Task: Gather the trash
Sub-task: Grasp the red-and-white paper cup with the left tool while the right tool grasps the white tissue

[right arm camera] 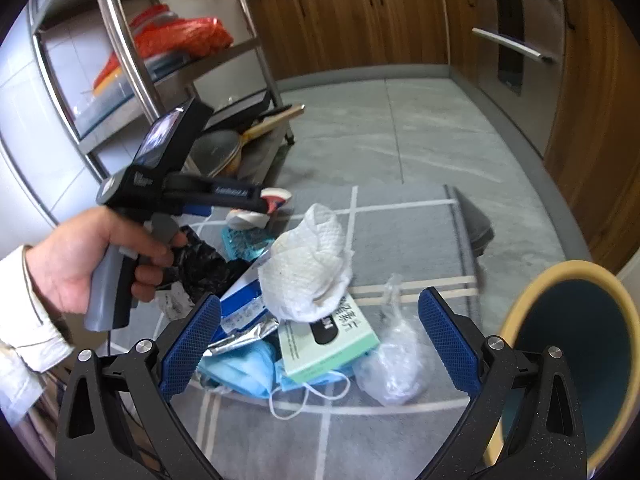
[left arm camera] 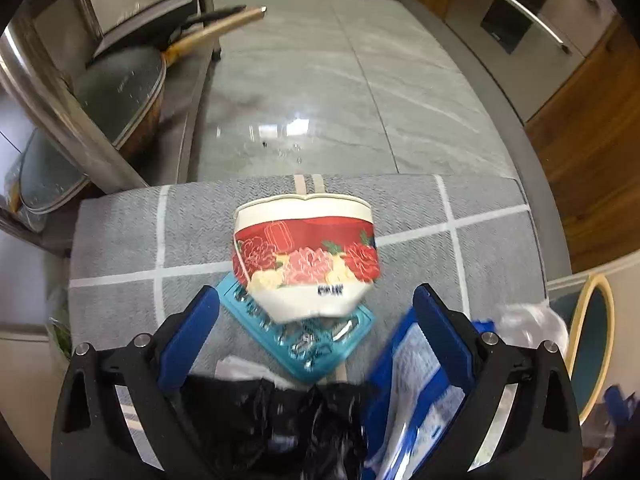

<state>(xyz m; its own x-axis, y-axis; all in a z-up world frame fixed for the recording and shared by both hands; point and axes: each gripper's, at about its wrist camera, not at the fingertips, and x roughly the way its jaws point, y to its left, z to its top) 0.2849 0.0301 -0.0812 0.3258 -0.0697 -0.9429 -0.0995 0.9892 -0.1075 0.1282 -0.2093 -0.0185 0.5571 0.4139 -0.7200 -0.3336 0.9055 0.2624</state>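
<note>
A crushed paper cup (left arm camera: 306, 256) with red flowers lies on a teal blister pack (left arm camera: 320, 340) on the grey mat (left arm camera: 120, 240). My left gripper (left arm camera: 316, 320) is open just short of the cup, over a black plastic bag (left arm camera: 280, 420) and a blue-and-white packet (left arm camera: 412, 380). In the right wrist view a hand holds the left gripper (right arm camera: 274, 202) above the pile. My right gripper (right arm camera: 320, 340) is open, with a white paper towel (right arm camera: 308, 264), a green box (right arm camera: 328, 336), a blue face mask (right arm camera: 244, 368) and a clear plastic bag (right arm camera: 396, 360) between and ahead of its fingers.
A bin with a yellow rim (right arm camera: 580, 267) and teal inside stands at the right of the mat, also seen as the bin (left arm camera: 608, 300). A steel rack (right arm camera: 120, 40) with pans (left arm camera: 120, 92) stands at the left. Wooden cabinets (right arm camera: 360, 20) and grey tiled floor (left arm camera: 320, 80) lie beyond.
</note>
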